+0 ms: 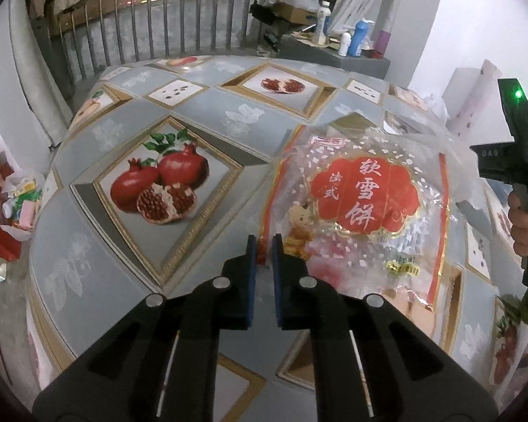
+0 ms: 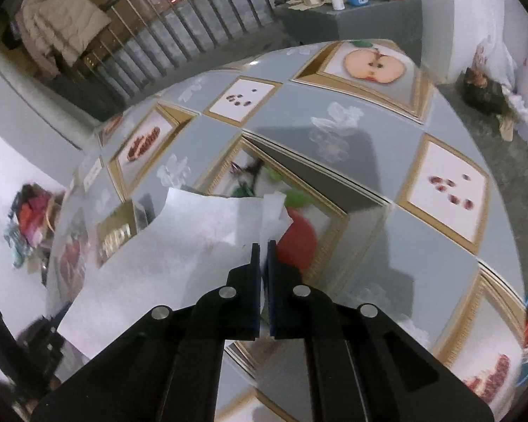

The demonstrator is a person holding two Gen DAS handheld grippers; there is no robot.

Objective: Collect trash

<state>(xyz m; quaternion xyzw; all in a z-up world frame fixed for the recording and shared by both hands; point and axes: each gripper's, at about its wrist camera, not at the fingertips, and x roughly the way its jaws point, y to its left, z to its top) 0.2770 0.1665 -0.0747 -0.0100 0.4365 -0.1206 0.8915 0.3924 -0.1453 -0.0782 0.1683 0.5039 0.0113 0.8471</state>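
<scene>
Left gripper [image 1: 263,242]: blue-padded fingers narrowed on the near edge of a clear crinkled plastic snack bag printed with a red scalloped label and gold trim [image 1: 362,207]. A thin fold of film sits between the pads; judged pinched, though a slim gap shows. The bag lies mostly flat on the table covered by a grey oilcloth with framed fruit pictures [image 1: 179,112], its far side lifted. Likely held at one edge so the mouth can be kept open as a trash holder.

Right gripper [image 2: 263,246]: fingers nearly together, clamped on a white crumpled paper sheet [image 2: 179,242], which hangs left of the jaws above the tablecloth. Carried clear of the surface, probably for dropping into the bag.

From the left wrist view, the right tool's black handle with a green light [image 1: 517,133] stands just beyond the bag's right side.

A white bag of mixed rubbish [image 1: 19,204] sits on the floor, well apart.
</scene>
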